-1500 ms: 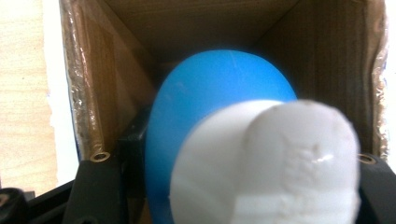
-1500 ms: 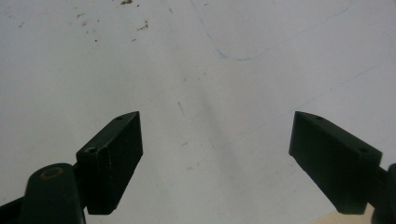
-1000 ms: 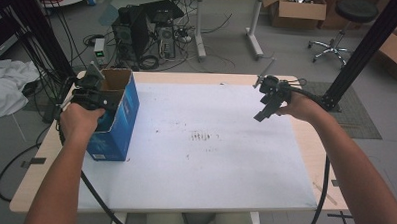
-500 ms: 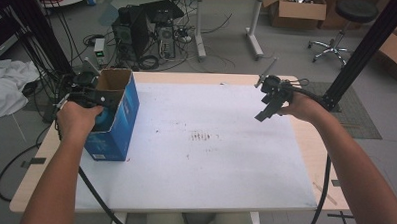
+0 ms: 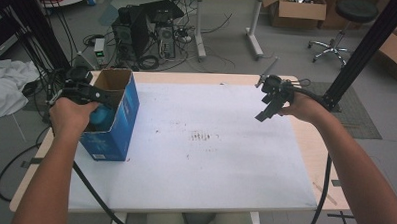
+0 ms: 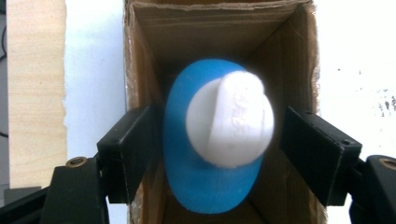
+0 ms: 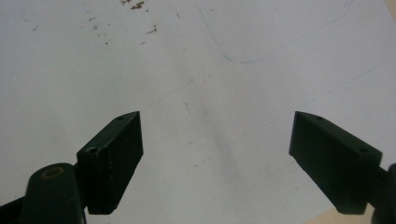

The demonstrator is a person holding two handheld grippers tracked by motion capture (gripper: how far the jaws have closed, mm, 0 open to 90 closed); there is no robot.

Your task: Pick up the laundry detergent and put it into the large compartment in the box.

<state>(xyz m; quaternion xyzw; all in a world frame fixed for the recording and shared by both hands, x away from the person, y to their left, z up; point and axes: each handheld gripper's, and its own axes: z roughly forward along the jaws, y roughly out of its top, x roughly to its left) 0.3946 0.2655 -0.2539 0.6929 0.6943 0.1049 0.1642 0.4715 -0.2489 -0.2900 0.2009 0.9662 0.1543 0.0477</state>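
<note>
A tall blue cardboard box stands open-topped at the table's left. My left gripper hovers right over its mouth. In the left gripper view a blue rounded object with a white cap sits blurred between the wide-apart jaws of the left gripper, over the box's brown inside. The right jaw stands apart from it. My right gripper hangs open above the table's far right. In the right gripper view the right gripper has nothing between its jaws above the white surface.
The white table top carries small dark marks near its middle and has a wooden border. On the floor behind are computer towers, cables, a desk and a black frame post at the right.
My left hand has shifted slightly left and nearer over the box. The right gripper has barely moved.
</note>
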